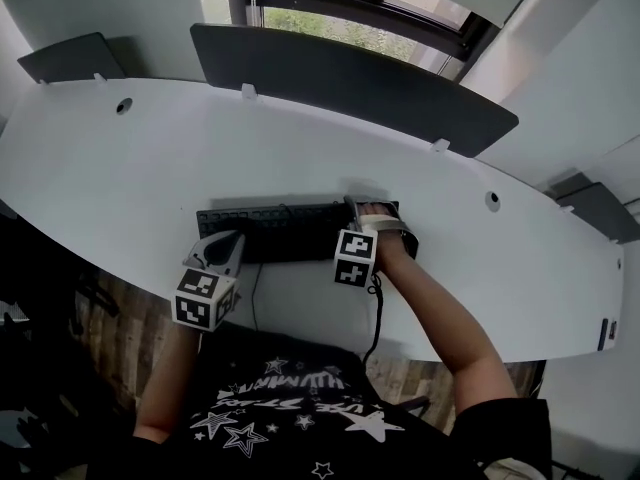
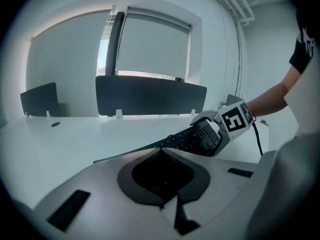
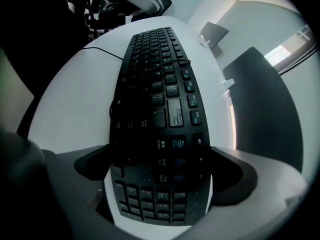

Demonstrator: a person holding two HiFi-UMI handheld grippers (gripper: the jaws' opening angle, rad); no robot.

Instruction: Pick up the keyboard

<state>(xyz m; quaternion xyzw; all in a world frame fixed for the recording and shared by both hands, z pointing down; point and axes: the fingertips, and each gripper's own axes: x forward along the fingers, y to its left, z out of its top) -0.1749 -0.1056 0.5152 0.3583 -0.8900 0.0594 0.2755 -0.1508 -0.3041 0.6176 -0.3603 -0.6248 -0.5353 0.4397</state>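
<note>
Right tool (image 1: pixel 372 218) is clamped across the right end of the keyboard (image 1: pixel 280 230), seemingly tipping that end up off the desk (image 1: pixel 150 158) near its front edge. Left tool (image 1: pixel 222 250) waits closed and empty beside the left end, probably to steady it.

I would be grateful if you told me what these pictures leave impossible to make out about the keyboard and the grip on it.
- Keyboard right end: head view, covered by the right gripper and the hand.
- Whether the left gripper touches the keyboard: left gripper view, its own jaws cover the near edge.
- Most key legends: right gripper view, too dark and small.
- Keyboard's underside: no view shows it.
</note>
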